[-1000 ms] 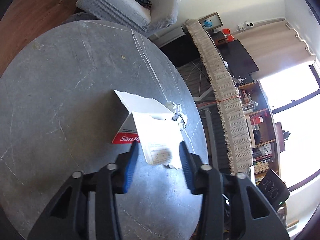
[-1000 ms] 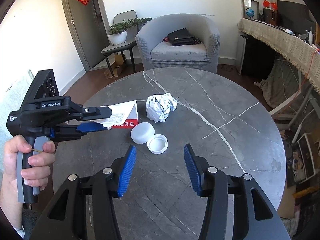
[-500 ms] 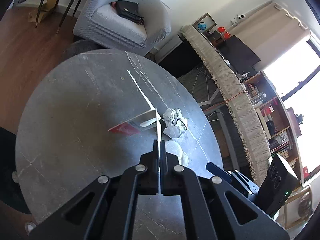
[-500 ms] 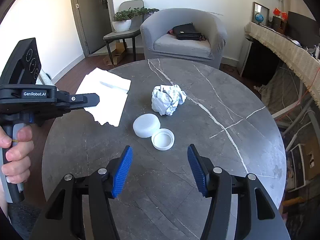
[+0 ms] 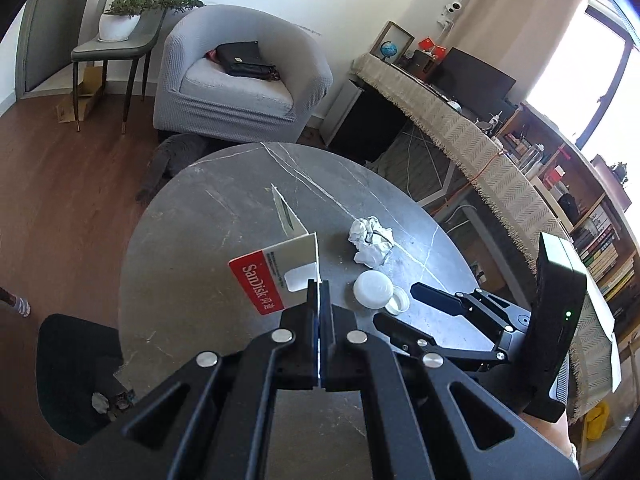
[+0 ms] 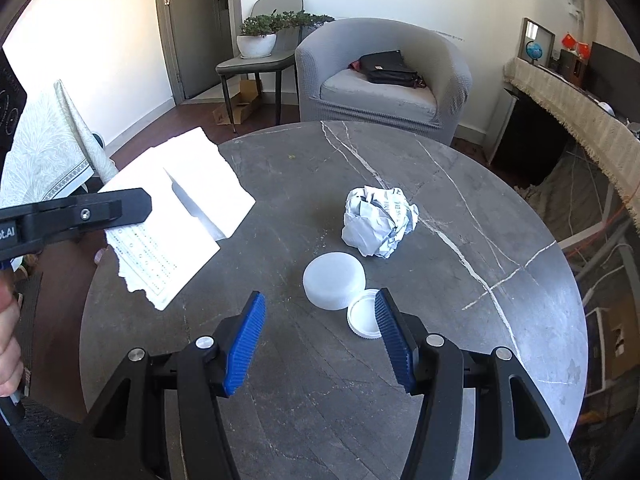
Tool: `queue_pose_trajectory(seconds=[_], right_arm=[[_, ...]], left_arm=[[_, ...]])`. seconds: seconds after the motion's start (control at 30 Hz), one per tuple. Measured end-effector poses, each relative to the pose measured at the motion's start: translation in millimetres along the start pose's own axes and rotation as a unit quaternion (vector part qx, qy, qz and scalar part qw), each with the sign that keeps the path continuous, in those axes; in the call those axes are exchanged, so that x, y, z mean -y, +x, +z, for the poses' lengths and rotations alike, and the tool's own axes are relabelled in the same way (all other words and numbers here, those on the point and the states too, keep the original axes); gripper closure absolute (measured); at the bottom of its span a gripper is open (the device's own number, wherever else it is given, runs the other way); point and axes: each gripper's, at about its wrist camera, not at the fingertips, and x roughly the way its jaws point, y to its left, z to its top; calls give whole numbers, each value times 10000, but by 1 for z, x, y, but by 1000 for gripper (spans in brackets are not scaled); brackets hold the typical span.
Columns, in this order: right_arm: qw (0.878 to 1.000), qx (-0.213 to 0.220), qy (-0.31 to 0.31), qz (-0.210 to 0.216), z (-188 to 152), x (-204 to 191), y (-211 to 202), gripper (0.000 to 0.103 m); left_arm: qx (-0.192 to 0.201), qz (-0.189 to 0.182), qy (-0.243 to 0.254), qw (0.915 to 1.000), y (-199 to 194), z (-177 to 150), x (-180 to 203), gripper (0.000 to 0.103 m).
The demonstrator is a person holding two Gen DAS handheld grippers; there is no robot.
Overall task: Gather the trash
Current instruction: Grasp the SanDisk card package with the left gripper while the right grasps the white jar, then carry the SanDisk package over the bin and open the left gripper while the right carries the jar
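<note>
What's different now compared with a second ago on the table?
The left gripper, open around the SanDisk package a second ago, has shut on it and lifted it off the table, carrying it toward the left edge. The right gripper stays open and has eased closer to the white jar and lid. Jar, lid and crumpled paper have not moved.
</note>
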Motion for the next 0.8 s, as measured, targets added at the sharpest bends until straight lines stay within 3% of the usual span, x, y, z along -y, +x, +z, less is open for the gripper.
queue_pose_trajectory(seconds=[0.3,0.6,0.8], right_arm=[[9992,-85,-101,-384,8,-8,21,46],[9984,-207,-76,-521,15,-9,36,63],[9988,-133,-26,-466,21,-18,31,64]], left_arm=[[174,287,42,9994,-28,0,-30,102],[267,597,0,9979,-52,-2,-60,102],[184,853,-13,9962,-61,-8,-81,102]])
